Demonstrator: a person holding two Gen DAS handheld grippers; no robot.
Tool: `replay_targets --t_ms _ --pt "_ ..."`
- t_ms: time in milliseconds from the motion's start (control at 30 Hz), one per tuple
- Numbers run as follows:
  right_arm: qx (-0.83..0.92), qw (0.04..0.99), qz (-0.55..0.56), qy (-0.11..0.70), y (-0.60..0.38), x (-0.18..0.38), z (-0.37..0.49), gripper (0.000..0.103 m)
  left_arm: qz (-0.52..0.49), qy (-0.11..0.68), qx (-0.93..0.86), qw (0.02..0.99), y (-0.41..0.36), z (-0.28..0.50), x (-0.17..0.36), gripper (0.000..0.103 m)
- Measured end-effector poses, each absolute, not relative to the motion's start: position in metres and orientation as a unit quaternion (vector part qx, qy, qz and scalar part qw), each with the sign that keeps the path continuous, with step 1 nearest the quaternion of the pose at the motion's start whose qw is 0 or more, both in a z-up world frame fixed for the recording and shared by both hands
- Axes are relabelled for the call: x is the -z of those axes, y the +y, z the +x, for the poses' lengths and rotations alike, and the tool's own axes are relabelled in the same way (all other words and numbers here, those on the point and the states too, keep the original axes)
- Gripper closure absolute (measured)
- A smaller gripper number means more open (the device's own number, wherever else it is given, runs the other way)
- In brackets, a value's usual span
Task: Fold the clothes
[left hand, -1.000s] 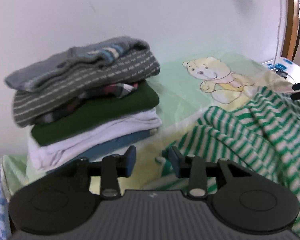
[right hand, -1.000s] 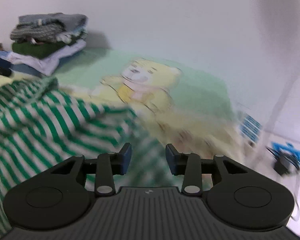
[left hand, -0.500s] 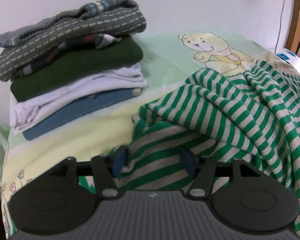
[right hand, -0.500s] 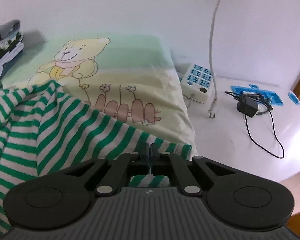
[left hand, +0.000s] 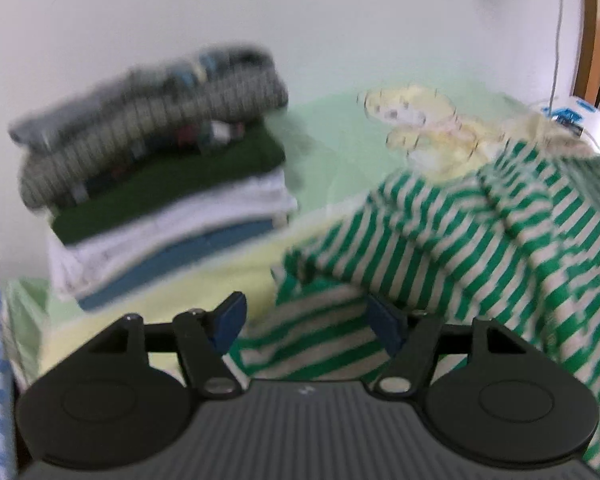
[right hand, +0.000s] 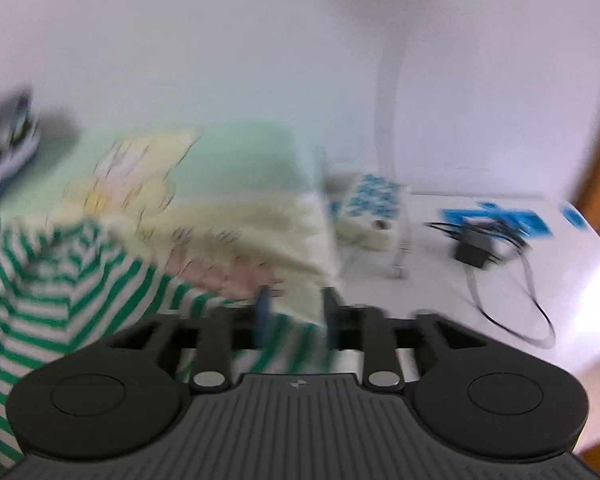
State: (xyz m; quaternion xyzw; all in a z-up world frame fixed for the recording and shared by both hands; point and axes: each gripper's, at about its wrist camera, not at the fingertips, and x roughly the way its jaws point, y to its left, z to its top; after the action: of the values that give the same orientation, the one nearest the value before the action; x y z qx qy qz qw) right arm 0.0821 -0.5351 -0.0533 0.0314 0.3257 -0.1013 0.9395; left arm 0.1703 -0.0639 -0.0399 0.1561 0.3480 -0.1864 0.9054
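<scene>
Both the left tongs (left hand: 306, 322) and right tongs (right hand: 296, 316) gape wide with the crumpled green-striped shirt (left hand: 480, 240) lying between their fingers on the bed (left hand: 332, 128), beside a folded stack (left hand: 160, 168).

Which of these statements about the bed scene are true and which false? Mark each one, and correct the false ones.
1. The left tongs stand open, with striped cloth lying between their fingers. True.
2. The striped garment is red and white. False: it is green and white.
3. The pile of folded clothes has a dark green piece in the middle layers. True.
4. The striped garment lies neatly folded on top of the pile. False: it lies crumpled on the bedsheet, beside the pile.
5. The bedsheet carries a yellow bear print. True.
6. The right tongs are shut tight. False: a gap shows between the fingers.
</scene>
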Motion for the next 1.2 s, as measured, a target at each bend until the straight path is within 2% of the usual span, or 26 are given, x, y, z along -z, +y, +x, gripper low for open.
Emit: replay_targets --t_ms 200,467,500,533,567,633,767,833,867,900,933,1000,1100,1133,1200 --pt "0.108 0.924 0.102 0.352 -0.558 0.065 0.042 0.065 0.132 0.321 0.291 0.892 -0.127 0.16 0.007 0.03" --pt "0.093 0.917 0.183 0.341 -0.549 0.088 0.054 0.065 0.101 0.377 0.39 0.834 -0.252 0.16 0.053 0.03" --pt "0.09 0.921 0.175 0.335 -0.547 0.089 0.055 0.068 0.099 0.38 0.391 0.832 -0.258 0.159 0.056 0.03" --pt "0.088 0.925 0.167 0.329 -0.545 0.09 0.057 0.081 0.098 0.382 0.392 0.831 -0.264 0.157 0.06 0.03" --pt "0.087 0.925 0.167 0.329 -0.546 0.09 0.058 0.089 0.097 0.385 0.394 0.829 -0.27 0.155 0.064 0.03" --pt "0.085 0.924 0.184 0.325 -0.554 0.089 0.061 0.094 0.094 0.39 0.396 0.826 -0.282 0.152 0.071 0.03" --pt "0.098 0.931 0.192 0.295 -0.57 0.075 0.064 0.098 0.089 0.396 0.403 0.82 -0.304 0.144 0.082 0.027" --pt "0.11 0.932 0.185 0.291 -0.577 0.072 0.068 0.098 0.087 0.392 0.41 0.819 -0.314 0.139 0.084 0.022" --pt "0.115 0.933 0.182 0.289 -0.581 0.07 0.071 0.098 0.093 0.387 0.41 0.821 -0.318 0.136 0.085 0.016" --pt "0.118 0.928 0.187 0.3 -0.583 0.076 0.077 0.098 0.099 0.383 0.41 0.822 -0.322 0.134 0.086 0.014" --pt "0.112 0.925 0.186 0.312 -0.584 0.082 0.082 0.098 0.105 0.378 0.409 0.824 -0.326 0.131 0.086 0.014" --pt "0.079 0.925 0.188 0.321 -0.581 0.086 0.083 0.096 0.107 0.374 0.411 0.824 -0.328 0.128 0.085 0.023" --pt "0.055 0.922 0.215 0.316 -0.583 0.08 0.074 0.073 0.078 0.396 0.42 0.813 -0.315 0.14 0.074 0.025" --pt "0.051 0.92 0.23 0.314 -0.586 0.076 0.069 0.06 0.074 0.396 0.416 0.815 -0.311 0.144 0.069 0.025" --pt "0.05 0.916 0.242 0.316 -0.588 0.067 0.056 0.06 0.082 0.387 0.413 0.82 -0.308 0.153 0.056 0.024"
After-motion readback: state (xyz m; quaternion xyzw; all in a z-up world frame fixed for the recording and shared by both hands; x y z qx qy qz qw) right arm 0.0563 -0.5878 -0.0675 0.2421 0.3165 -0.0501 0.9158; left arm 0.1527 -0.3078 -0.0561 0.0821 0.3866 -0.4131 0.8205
